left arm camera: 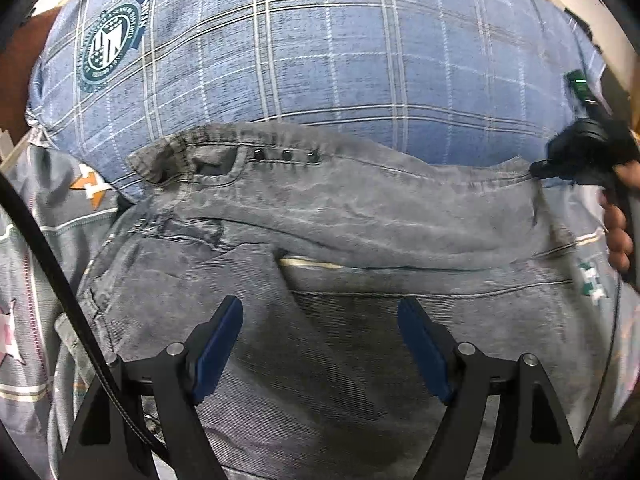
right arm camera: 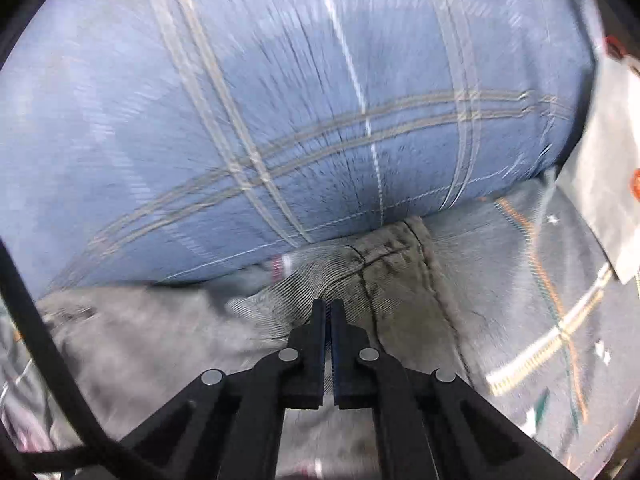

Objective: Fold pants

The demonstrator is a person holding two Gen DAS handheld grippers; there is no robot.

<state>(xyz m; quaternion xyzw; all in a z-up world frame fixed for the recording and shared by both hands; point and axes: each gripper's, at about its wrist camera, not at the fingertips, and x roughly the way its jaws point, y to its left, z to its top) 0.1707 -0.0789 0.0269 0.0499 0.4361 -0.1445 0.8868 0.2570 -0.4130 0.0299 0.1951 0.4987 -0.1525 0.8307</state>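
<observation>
Pointing downward, right gripper (right arm camera: 328, 308) seemingly pinching pants (right arm camera: 380, 280).

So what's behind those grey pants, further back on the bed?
A big blue plaid pillow with a round green crest sits right behind the grey pants. Patterned bedding shows at the sides; what lies directly beneath the pants is covered.

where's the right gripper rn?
In the left wrist view the right gripper is at the far right, on the grey pants' far edge, just below the blue plaid pillow; its fingers are shut.
</observation>
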